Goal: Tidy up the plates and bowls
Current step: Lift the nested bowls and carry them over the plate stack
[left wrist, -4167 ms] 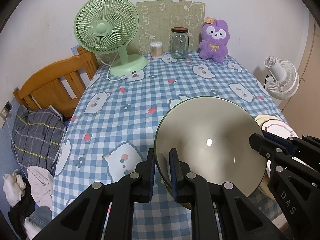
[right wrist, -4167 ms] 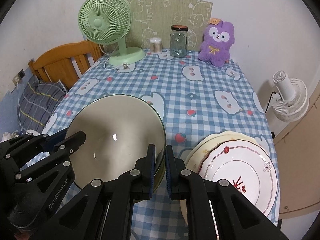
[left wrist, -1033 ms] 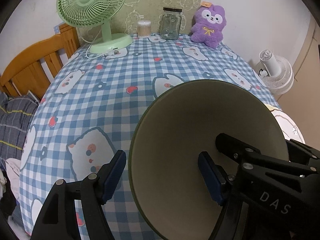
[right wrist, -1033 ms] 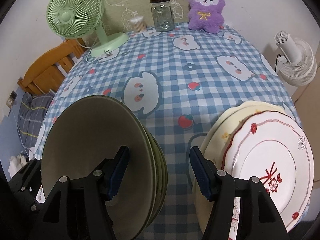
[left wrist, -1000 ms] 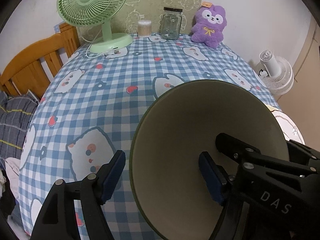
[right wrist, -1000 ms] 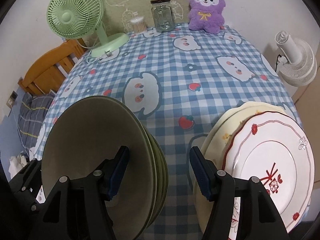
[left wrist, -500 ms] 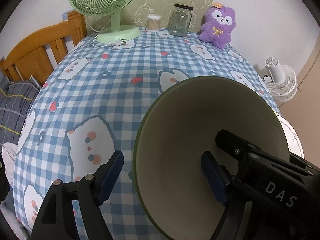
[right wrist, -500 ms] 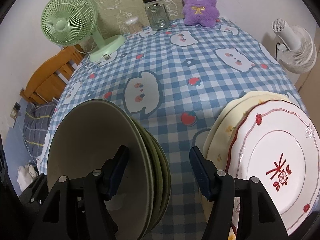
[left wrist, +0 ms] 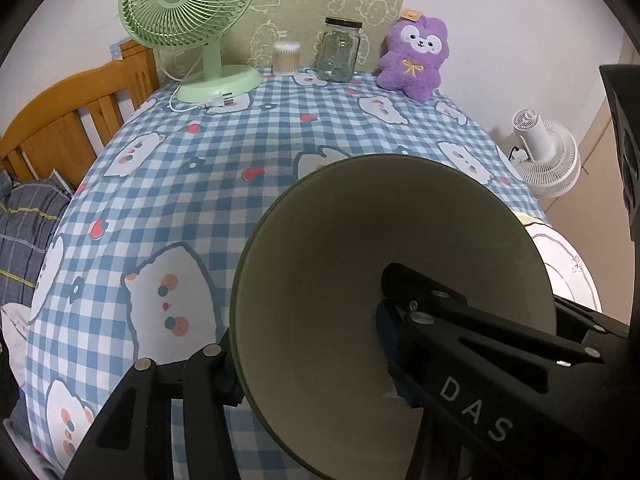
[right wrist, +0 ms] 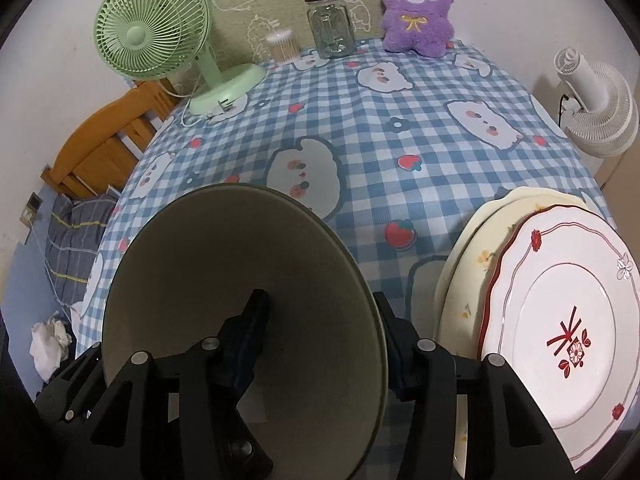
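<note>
A stack of olive-green bowls point(left wrist: 360, 264) fills the near middle of the checked table; it also shows in the right wrist view point(right wrist: 208, 264). My left gripper point(left wrist: 308, 360) is open, one finger inside the top bowl and one outside its left rim. My right gripper point(right wrist: 320, 340) is open too, straddling the bowl's right rim. A stack of plates, a white one with red trim point(right wrist: 560, 340) on top, lies at the right; its edge shows in the left wrist view point(left wrist: 568, 256).
At the far end of the table stand a green desk fan point(left wrist: 192, 20), a cotton-swab pot point(left wrist: 286, 58), a glass jar point(left wrist: 340, 54) and a purple plush toy point(left wrist: 416, 60). A wooden bed frame point(left wrist: 68, 124) is at left, a white floor fan point(left wrist: 548, 156) at right.
Both grippers opened off the bowl rim about a second ago. Since then both have moved forward, so each now straddles a side of the top bowl's rim.
</note>
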